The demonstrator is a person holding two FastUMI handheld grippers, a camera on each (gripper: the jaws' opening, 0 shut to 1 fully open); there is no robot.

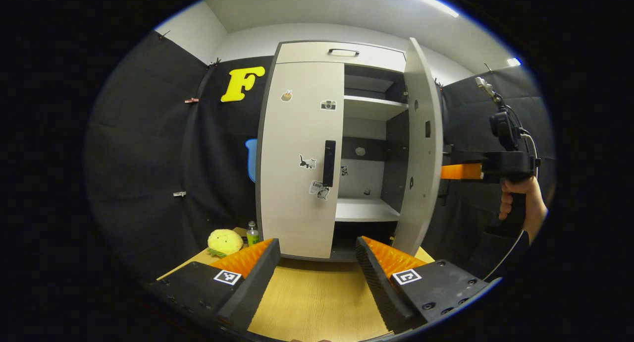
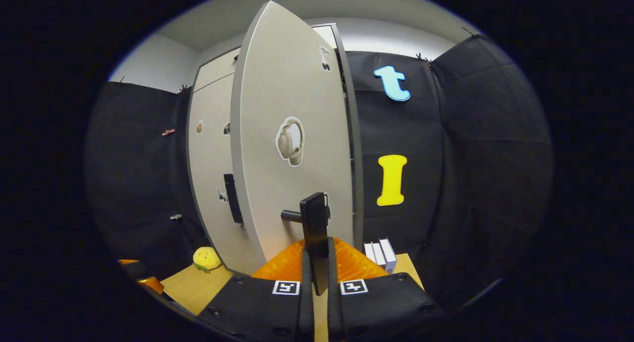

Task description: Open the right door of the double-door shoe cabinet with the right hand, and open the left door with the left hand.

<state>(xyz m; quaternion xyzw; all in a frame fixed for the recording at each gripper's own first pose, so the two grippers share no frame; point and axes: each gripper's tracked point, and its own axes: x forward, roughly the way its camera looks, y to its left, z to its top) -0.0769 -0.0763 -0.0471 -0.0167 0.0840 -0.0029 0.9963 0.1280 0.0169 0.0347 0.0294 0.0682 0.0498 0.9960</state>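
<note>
While the right claw (image 2: 319, 262) clamps the right door's handle (image 2: 315, 223) at 12 o'clock, the left claw (image 1: 317, 262) gapes empty, left door (image 1: 299, 158) closed ahead at 12 o'clock.

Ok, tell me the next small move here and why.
Probably bring the left gripper forward to the left door's handle and close on it. The right door already stands swung out, with the right gripper shut on its handle, while the left door is closed and the left gripper is open, short of it.
</note>
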